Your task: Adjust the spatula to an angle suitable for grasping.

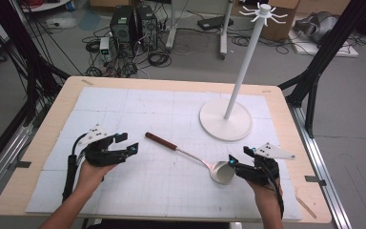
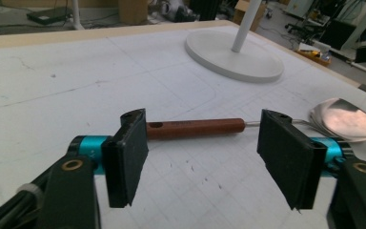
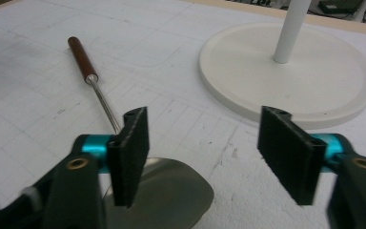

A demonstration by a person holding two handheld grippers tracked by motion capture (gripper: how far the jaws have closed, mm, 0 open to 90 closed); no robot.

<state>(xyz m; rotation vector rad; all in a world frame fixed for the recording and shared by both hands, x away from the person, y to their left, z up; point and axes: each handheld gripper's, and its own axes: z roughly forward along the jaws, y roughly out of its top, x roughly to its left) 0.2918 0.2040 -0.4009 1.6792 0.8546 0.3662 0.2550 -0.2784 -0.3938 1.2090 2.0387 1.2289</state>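
Room: lab floor behind the desk (image 1: 286,102) strewn with cables and computer towers; black frame legs stand at both sides.
Surface: wooden desk covered by a white gridded mat (image 1: 124,109); nothing else lies loose on it but the utensil and the stand.
Spatula: metal spatula (image 1: 190,156) with a reddish-brown wooden handle lies flat on the mat, diagonal; handle end toward the far left, blade toward the near right; nothing grips it.
Stand: white hanging stand (image 1: 225,119) with a round base, a tall pole and hooks at the top; on the far right of the mat, apart from the spatula; hooks bare.
Left gripper: left gripper (image 1: 124,143) jaws spread wide, nothing between the pads; it sits left of the handle end, apart from it; in the left gripper view the handle (image 2: 195,128) lies on the mat beyond the open jaws.
Right gripper: right gripper (image 1: 238,157) jaws spread wide, pinching nothing; just beside the blade; in the right gripper view the blade (image 3: 171,193) sits low beneath its left jaw; contact cannot be told.
Progress: judged from the layout, the spatula rests on the desk and is not hung; both ends free; a fresh grasp, a lift and a hooking on the stand appear left to do.
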